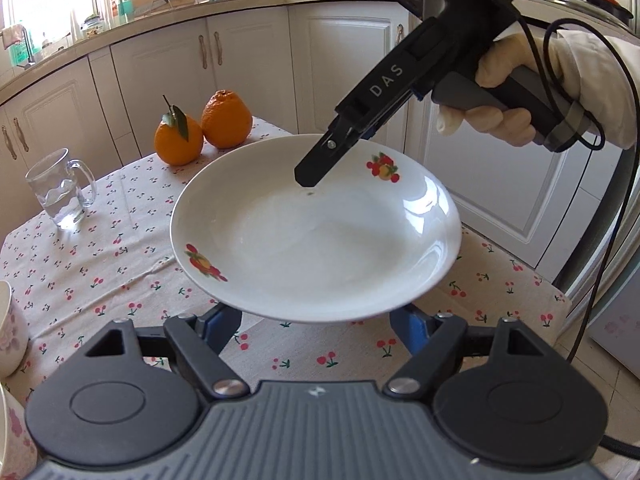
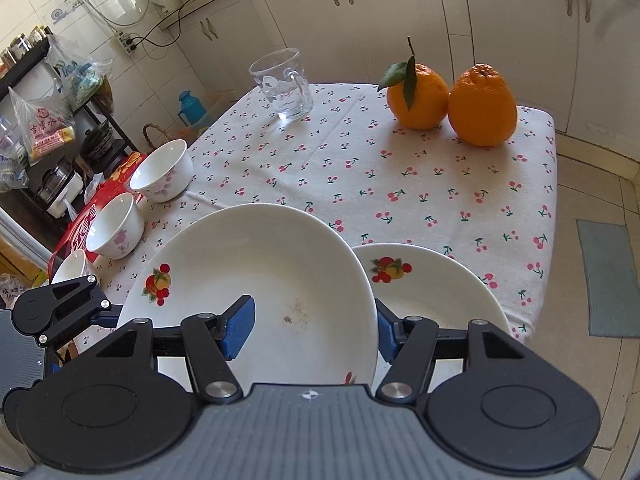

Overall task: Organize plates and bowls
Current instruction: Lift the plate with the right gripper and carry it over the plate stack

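A white plate with fruit prints (image 1: 312,240) (image 2: 256,280) hangs tilted above the table. My right gripper (image 1: 310,180) (image 2: 313,314) is shut on its rim, one blue pad (image 2: 240,328) inside the dish and the other behind the edge. My left gripper (image 1: 316,318) sits at the plate's opposite side with its jaws apart; the fingertips are hidden under the plate and I cannot tell if they touch it. A second matching plate (image 2: 436,296) lies on the table beneath. Flower-print bowls (image 2: 162,170) (image 2: 114,226) stand along the table's left edge.
A glass mug (image 1: 60,192) (image 2: 284,84) and two oranges (image 1: 202,132) (image 2: 448,100) stand at the far side of the cherry-print tablecloth (image 2: 360,180). A gloved hand (image 1: 504,92) holds the right gripper. A red box (image 2: 80,232) sits left of the table; cupboards lie behind.
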A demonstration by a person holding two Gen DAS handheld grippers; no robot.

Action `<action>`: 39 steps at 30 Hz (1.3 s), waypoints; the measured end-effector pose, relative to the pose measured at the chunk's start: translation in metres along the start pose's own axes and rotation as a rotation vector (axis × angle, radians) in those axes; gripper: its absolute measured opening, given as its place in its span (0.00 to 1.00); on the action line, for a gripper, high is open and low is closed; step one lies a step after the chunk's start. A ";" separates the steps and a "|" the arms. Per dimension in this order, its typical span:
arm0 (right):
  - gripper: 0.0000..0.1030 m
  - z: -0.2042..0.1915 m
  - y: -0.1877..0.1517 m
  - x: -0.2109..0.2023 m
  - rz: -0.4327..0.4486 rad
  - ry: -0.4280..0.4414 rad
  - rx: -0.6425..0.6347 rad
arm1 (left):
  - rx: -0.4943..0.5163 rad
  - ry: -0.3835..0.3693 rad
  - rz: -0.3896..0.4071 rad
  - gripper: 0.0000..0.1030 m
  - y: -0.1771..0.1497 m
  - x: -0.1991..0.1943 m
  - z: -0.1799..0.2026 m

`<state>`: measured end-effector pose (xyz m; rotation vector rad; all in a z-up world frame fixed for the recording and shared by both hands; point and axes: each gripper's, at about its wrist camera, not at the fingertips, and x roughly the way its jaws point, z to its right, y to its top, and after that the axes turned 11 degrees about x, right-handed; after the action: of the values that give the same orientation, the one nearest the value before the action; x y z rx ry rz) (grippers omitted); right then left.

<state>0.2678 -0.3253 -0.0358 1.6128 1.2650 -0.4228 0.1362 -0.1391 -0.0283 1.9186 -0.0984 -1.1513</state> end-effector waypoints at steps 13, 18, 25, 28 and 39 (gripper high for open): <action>0.66 0.030 -0.009 -0.002 0.014 -0.013 0.061 | 0.019 -0.048 -0.019 0.78 0.011 0.018 0.004; 0.66 0.039 -0.011 -0.004 0.022 -0.014 0.079 | 0.020 -0.062 -0.023 0.78 0.013 0.024 0.003; 0.66 0.049 -0.014 -0.003 0.023 -0.018 0.096 | 0.028 -0.067 -0.022 0.78 0.015 0.030 0.000; 0.66 0.053 -0.014 -0.003 0.026 -0.016 0.107 | 0.032 -0.072 -0.023 0.79 0.016 0.032 -0.001; 0.66 0.063 -0.019 -0.007 0.038 -0.029 0.134 | 0.054 -0.079 -0.028 0.79 0.020 0.043 -0.006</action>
<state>0.2671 -0.3835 -0.0670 1.7346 1.2038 -0.5140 0.1714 -0.1676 -0.0420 1.9274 -0.1467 -1.2547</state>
